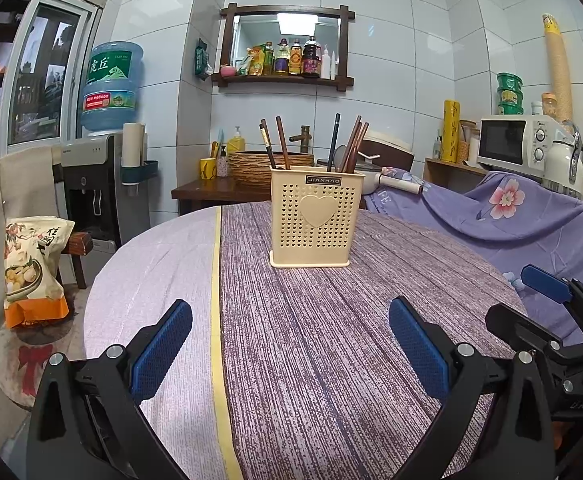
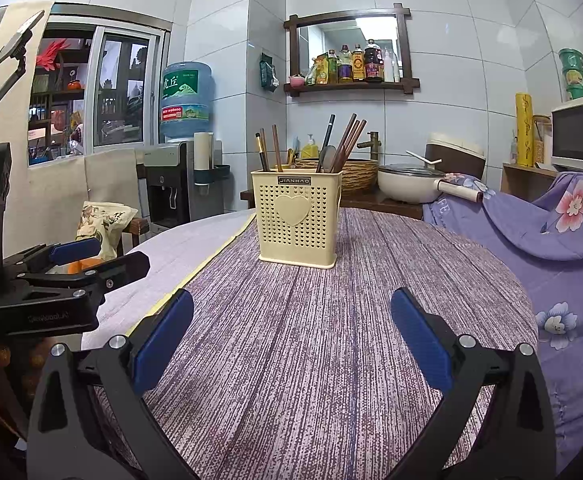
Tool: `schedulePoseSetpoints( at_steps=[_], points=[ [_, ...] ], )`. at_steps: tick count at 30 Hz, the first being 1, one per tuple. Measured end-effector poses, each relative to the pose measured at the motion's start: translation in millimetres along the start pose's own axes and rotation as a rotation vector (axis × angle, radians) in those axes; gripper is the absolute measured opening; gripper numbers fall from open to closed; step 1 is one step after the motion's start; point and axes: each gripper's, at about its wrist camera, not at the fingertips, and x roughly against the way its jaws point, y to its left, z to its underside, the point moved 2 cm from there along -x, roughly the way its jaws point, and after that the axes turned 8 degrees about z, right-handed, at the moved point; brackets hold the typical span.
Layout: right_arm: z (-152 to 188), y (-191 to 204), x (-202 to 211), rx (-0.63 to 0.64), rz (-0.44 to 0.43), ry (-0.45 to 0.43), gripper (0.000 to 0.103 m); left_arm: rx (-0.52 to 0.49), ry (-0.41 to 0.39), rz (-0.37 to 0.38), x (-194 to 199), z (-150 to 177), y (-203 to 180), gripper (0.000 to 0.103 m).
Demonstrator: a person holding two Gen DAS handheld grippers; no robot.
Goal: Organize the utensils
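A cream perforated utensil holder with a heart on its front stands upright on the round table, also in the right wrist view. Several brown and black chopsticks and a spoon stand in it. My left gripper is open and empty, low over the table, well short of the holder. My right gripper is open and empty, beside it to the right; it shows in the left wrist view, and the left one shows in the right wrist view.
A purple floral cloth drapes furniture right of the table. A snack bag sits on a stool at the left. A water dispenser, a woven basin, a pot and a microwave stand behind.
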Motion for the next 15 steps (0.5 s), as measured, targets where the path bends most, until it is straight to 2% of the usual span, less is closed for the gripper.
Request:
schedulePoseSetpoints(
  at_steps=[15],
  points=[
    [3.9,2.1,8.0,-0.012,0.000,-0.018,0.097,-0.003,-0.008,0.000,4.2,2.3,-0.4,0.097]
  ],
)
